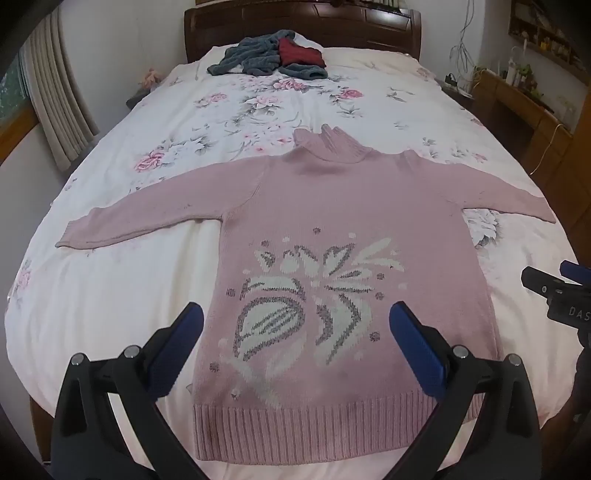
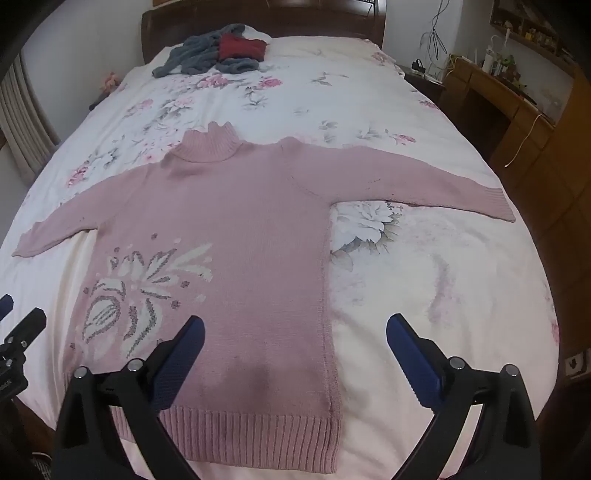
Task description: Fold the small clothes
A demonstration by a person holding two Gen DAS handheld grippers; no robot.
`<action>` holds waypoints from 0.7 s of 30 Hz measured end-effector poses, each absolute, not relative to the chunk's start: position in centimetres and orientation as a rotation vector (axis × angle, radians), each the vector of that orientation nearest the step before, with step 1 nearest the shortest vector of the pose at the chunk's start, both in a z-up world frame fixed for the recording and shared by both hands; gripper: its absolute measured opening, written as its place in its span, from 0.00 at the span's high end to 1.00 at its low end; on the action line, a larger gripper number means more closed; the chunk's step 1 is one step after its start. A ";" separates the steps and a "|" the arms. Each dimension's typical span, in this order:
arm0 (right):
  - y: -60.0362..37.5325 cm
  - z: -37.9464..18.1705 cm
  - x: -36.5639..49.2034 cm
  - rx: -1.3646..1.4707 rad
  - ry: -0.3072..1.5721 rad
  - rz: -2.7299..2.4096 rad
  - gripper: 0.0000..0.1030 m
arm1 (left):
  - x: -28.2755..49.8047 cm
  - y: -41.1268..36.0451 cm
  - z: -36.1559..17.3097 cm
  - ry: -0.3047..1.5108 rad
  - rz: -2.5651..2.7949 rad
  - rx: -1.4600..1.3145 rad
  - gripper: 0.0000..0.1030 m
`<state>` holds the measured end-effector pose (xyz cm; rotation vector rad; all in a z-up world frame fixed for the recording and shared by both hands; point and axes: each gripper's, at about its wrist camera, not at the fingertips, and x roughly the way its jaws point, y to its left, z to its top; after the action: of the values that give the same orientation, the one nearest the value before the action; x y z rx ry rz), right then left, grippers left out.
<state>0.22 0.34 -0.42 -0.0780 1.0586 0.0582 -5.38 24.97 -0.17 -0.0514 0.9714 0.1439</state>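
both hand-held grippers, left (image 1: 295, 332) and right (image 2: 295, 332), hover spread wide and empty over a pink sweater (image 1: 332, 206) lying flat on the bed (image 1: 110, 295); soft, limp knit, likely best pinched at hem or cuffs.

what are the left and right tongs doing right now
left tongs: open, holding nothing, above the pink sweater
right tongs: open, holding nothing

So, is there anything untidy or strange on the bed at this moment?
Only small things. The pink sweater lies flat with sleeves spread, but its turtleneck collar is a little crumpled. Near the headboard, a grey garment and a red one lie in a loose, unfolded heap.
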 end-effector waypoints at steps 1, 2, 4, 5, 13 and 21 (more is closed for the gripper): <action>0.4 -0.5 0.3 -0.079 1.058 0.058 0.04 | -5.4 25.0 -0.1 0.969 0.143 -0.053 0.03; 0.4 -0.5 0.3 -0.080 1.057 0.057 0.04 | -5.4 24.9 -0.1 0.968 0.144 -0.053 0.03; 0.4 -0.5 0.2 -0.079 1.054 0.056 0.04 | -5.4 24.9 -0.1 0.967 0.144 -0.052 0.03; 0.5 -0.5 0.3 -0.078 1.053 0.055 0.04 | -5.4 24.9 0.0 0.967 0.143 -0.052 0.03; 0.4 -0.2 0.2 -0.078 1.044 0.060 0.04 | -5.4 24.8 0.1 0.966 0.143 -0.048 0.03; 0.5 0.0 0.3 -0.079 1.038 0.063 0.04 | -5.5 24.8 0.3 0.962 0.144 -0.041 0.03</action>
<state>0.27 0.45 0.05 -0.0786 1.0381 0.0629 -5.46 24.78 0.29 -0.0414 0.9625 0.1443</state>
